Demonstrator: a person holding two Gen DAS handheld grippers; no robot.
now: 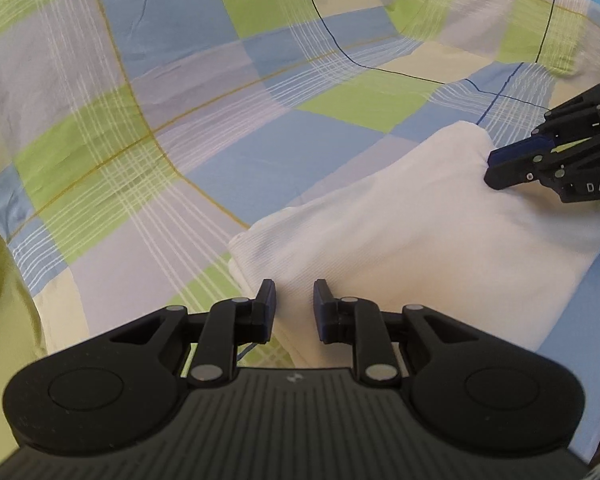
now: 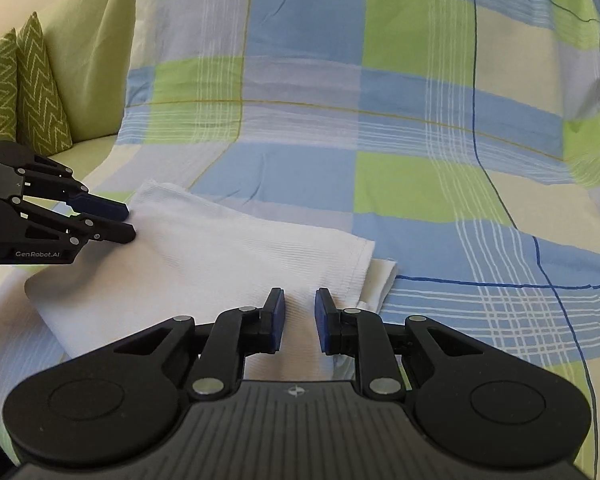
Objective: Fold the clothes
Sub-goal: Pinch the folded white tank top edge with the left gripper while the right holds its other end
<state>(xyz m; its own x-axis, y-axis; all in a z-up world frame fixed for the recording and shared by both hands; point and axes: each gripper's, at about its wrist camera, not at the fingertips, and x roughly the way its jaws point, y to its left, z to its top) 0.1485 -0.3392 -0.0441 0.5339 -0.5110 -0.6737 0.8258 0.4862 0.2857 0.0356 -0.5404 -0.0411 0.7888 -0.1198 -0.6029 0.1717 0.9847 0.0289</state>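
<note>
My left claw (image 1: pixel 294 300) and right claw (image 2: pixel 300 308) both stand slightly parted, gripping nothing, at opposite ends of the white folded garment (image 1: pixel 440 232) in the lower frame on the checked bedsheet (image 1: pixel 180 80). I should pinch matching corners together, then lift evenly.

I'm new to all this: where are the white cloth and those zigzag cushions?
white cloth (image 2: pixel 228 248): right wrist view, middle of its top layer.
zigzag cushions (image 2: pixel 40 92): right wrist view, face of the nearer cushion.

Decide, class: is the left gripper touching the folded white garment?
Cannot tell. In the right wrist view the left gripper reaches the edge of the white garment, but no contact or gap shows plainly; its fingers stand parted.
</note>
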